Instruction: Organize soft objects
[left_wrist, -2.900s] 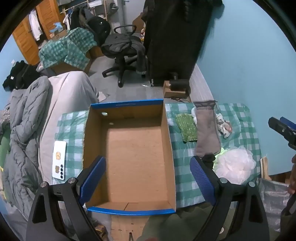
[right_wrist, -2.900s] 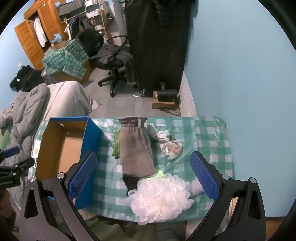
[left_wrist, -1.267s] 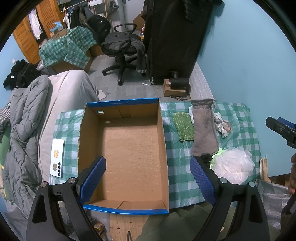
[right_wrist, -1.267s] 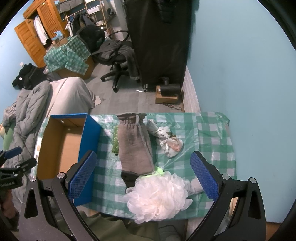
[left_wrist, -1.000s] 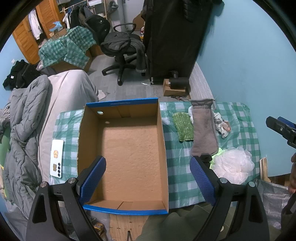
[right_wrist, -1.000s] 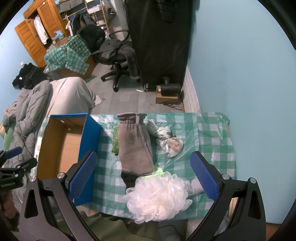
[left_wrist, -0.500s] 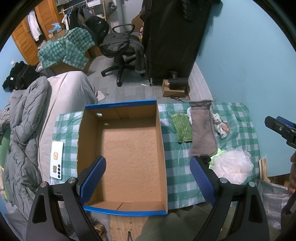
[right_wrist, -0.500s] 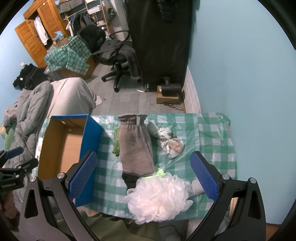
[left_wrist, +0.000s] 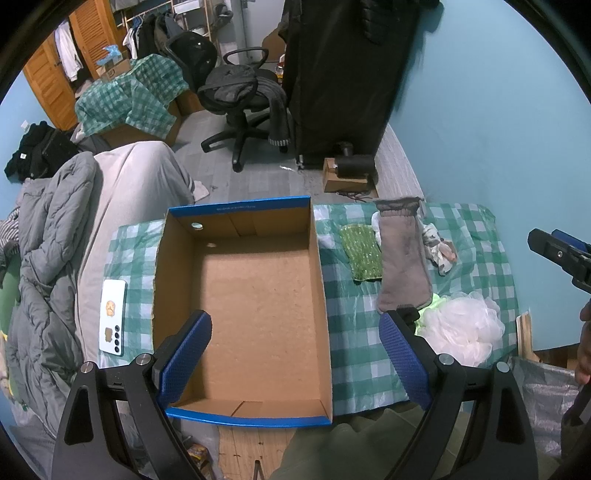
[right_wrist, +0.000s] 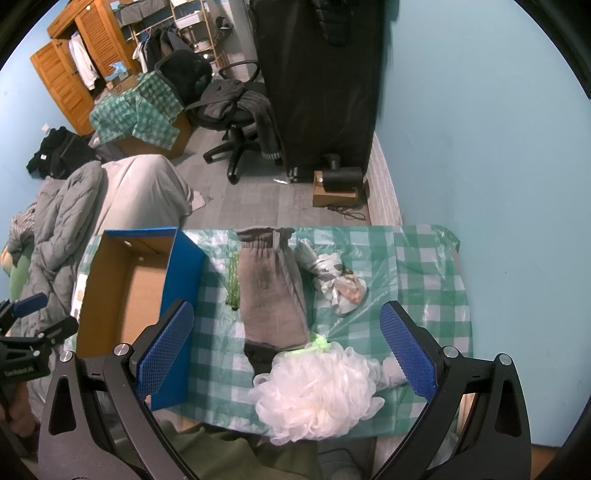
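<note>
An empty cardboard box with blue rim (left_wrist: 243, 295) (right_wrist: 122, 291) lies on the green checked tablecloth (left_wrist: 354, 332). To its right lie a green knitted cloth (left_wrist: 361, 253) (right_wrist: 232, 280), a long grey sock (left_wrist: 402, 258) (right_wrist: 269, 291), a crumpled patterned cloth (left_wrist: 441, 251) (right_wrist: 340, 284) and a white bath pouf (left_wrist: 461, 328) (right_wrist: 317, 395). My left gripper (left_wrist: 293, 354) is open and empty above the box's near end. My right gripper (right_wrist: 284, 354) is open and empty above the pouf and the sock's near end.
A white phone (left_wrist: 112, 317) lies left of the box. A grey duvet (left_wrist: 48, 258) covers the bed at the left. An office chair (left_wrist: 240, 107), a black wardrobe (left_wrist: 343, 74) and a wooden closet stand beyond. A blue wall (right_wrist: 480, 147) bounds the right.
Both views have shifted only slightly; the box and cloths sit a little differently in frame. Both grippers stay open and empty.
</note>
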